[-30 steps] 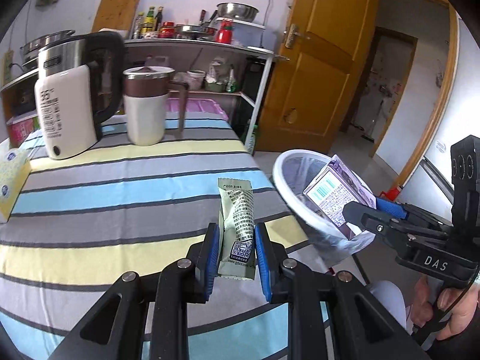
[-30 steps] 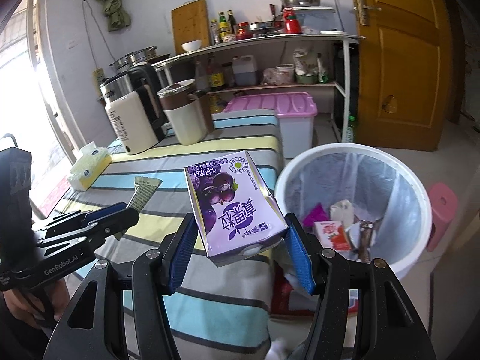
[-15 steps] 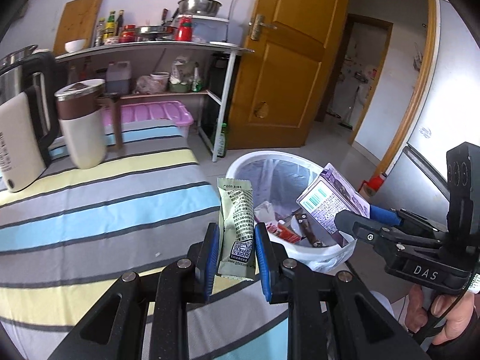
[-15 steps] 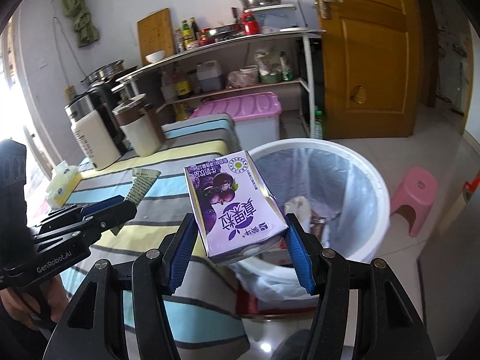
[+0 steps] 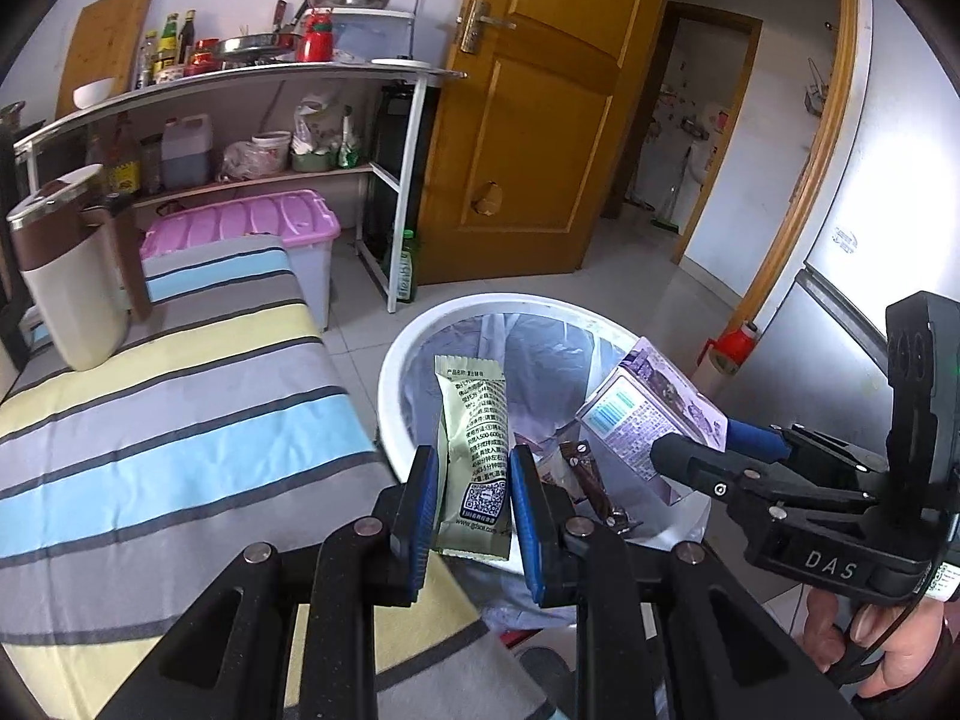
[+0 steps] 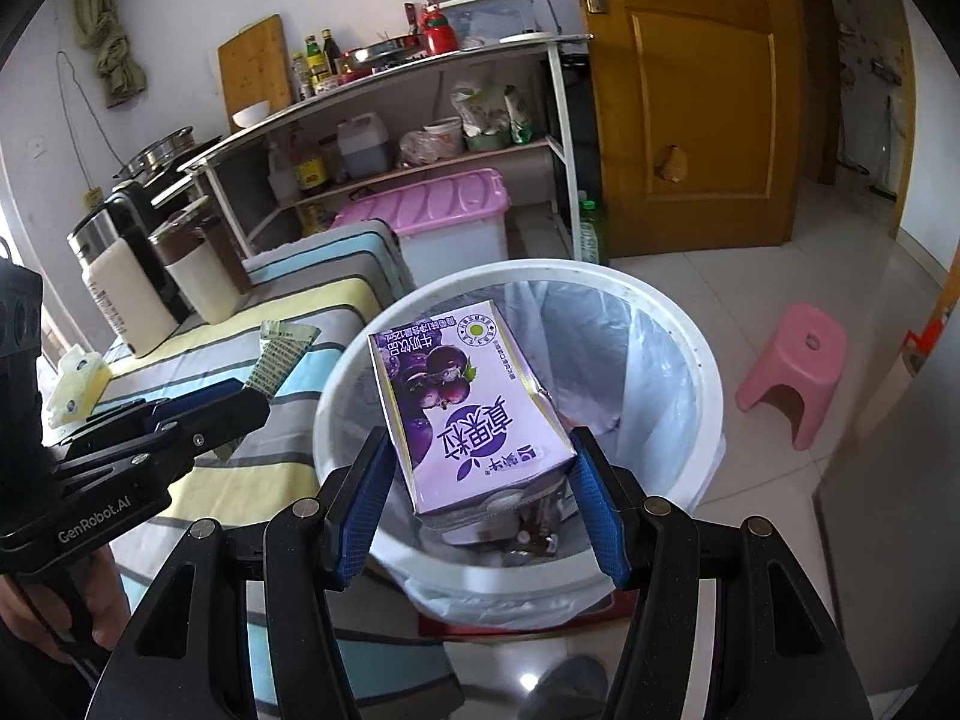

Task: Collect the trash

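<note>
My left gripper (image 5: 471, 504) is shut on a green snack wrapper (image 5: 474, 450), held upright over the near rim of a white bin (image 5: 396, 360) lined with a clear bag. My right gripper (image 6: 480, 480) is shut on a purple milk carton (image 6: 462, 408) and holds it above the white bin (image 6: 708, 360). In the left wrist view the purple carton (image 5: 642, 414) and the right gripper (image 5: 690, 459) hang over the bin's right side. In the right wrist view the left gripper (image 6: 240, 402) with the wrapper (image 6: 279, 360) is at the bin's left edge. Trash lies inside the bin.
A table with a striped cloth (image 5: 180, 420) stands left of the bin, with a cream jug (image 5: 66, 276) and a kettle (image 6: 120, 288) on it. A pink-lidded box (image 6: 432, 222), a shelf rack (image 5: 384, 180), a pink stool (image 6: 798, 366) and a wooden door (image 5: 528, 120) surround the bin.
Both grippers have moved from above the table over to the bin, each still holding its piece. The bin now fills the middle of both views.
</note>
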Tool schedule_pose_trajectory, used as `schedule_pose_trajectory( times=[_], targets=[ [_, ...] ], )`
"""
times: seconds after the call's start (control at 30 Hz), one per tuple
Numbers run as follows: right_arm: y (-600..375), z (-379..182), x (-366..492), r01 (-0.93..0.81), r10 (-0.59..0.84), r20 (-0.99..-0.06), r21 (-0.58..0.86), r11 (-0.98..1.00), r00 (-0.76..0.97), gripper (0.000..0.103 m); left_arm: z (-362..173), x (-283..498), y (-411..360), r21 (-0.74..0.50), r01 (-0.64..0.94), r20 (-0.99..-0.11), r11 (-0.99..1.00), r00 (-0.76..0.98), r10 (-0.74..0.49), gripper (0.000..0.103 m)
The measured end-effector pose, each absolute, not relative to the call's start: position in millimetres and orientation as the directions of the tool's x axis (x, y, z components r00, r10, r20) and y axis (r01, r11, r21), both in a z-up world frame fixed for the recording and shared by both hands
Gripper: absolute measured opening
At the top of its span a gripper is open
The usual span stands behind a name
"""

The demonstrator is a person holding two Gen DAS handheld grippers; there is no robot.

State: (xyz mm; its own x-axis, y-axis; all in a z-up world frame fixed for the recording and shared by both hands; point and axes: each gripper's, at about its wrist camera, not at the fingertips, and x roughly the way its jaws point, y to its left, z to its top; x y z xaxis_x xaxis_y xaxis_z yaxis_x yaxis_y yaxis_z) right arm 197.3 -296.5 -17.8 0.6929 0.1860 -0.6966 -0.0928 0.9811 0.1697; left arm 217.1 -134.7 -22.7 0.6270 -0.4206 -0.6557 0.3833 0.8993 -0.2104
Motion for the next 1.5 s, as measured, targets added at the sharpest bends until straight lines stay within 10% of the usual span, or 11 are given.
schedule_pose_trajectory(
  times=[1.5],
  targets=[
    [-291.5,-12.1,182.7,-0.094,0.174,-0.7,0.152,0.984,0.693,0.06,-22.0,210.0,-137.6,-0.251,0.396,-0.657,0.883,0.601,-0.456,0.033]
  ],
)
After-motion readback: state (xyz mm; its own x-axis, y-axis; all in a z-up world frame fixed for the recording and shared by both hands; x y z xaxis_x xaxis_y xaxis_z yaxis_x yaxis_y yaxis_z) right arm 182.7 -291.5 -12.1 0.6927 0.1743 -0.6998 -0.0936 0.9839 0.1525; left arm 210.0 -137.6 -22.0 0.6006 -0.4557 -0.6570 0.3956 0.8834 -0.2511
